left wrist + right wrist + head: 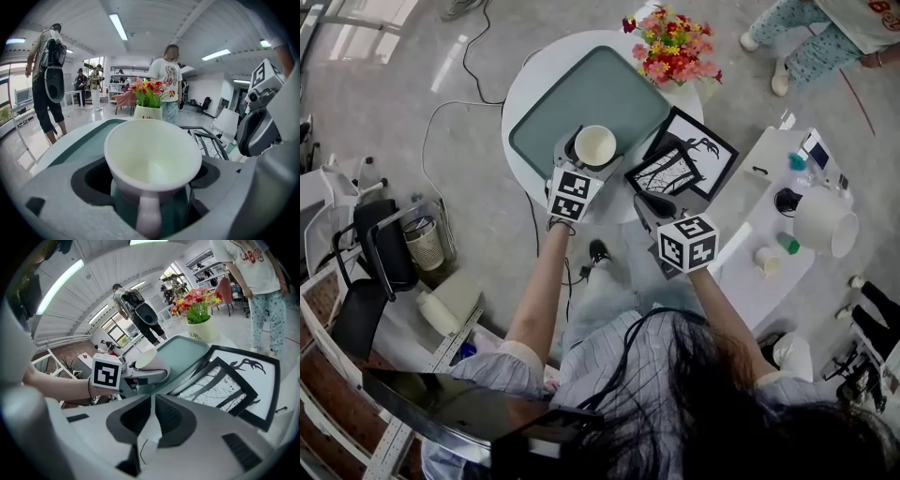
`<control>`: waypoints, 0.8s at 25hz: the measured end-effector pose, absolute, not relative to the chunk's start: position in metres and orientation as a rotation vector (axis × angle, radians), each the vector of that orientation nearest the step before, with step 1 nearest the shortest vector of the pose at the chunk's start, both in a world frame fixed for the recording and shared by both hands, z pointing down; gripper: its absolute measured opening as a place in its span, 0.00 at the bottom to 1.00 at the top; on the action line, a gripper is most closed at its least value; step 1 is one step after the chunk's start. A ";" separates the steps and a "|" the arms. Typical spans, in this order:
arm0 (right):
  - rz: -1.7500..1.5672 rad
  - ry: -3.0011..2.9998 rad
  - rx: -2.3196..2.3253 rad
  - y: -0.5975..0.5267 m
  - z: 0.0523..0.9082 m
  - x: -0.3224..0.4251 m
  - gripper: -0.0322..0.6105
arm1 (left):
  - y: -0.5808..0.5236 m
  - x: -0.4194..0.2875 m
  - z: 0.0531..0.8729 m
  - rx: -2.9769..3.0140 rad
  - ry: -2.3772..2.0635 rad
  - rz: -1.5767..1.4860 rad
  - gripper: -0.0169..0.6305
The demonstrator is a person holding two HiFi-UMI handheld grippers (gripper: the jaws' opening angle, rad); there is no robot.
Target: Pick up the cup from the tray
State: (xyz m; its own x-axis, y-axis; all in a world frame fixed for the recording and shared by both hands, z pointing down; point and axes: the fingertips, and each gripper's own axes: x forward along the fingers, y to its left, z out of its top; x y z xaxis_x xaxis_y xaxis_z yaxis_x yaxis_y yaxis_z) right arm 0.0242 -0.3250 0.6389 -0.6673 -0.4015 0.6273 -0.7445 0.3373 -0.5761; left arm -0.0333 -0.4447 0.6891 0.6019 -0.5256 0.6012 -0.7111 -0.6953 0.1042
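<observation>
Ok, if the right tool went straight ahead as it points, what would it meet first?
Likely the near edge of the tray, beside the small picture frame; depth is unclear.

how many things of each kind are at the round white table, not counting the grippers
tray: 1
cup: 1
pot of flowers: 1
framed pictures: 2
total: 5
</observation>
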 end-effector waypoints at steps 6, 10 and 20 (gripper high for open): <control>1.273 -2.211 1.034 -0.322 0.642 0.029 0.12 | -0.448 -0.032 0.689 2.512 -1.007 0.722 0.71; 1.276 -2.204 1.049 -0.323 0.643 0.033 0.12 | -0.449 -0.032 0.690 2.521 -1.011 0.718 0.71; 1.252 -2.224 1.056 -0.325 0.636 0.035 0.12 | -0.448 -0.035 0.661 2.580 -1.044 0.730 0.71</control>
State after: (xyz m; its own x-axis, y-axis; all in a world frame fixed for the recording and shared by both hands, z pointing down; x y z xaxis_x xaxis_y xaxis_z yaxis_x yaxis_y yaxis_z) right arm 0.0347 -0.3248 0.6363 -0.6472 -0.4259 0.6322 -0.7615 0.3218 -0.5627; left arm -0.0347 -0.4484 0.6609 0.6150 -0.5729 0.5419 -0.7055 -0.7067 0.0536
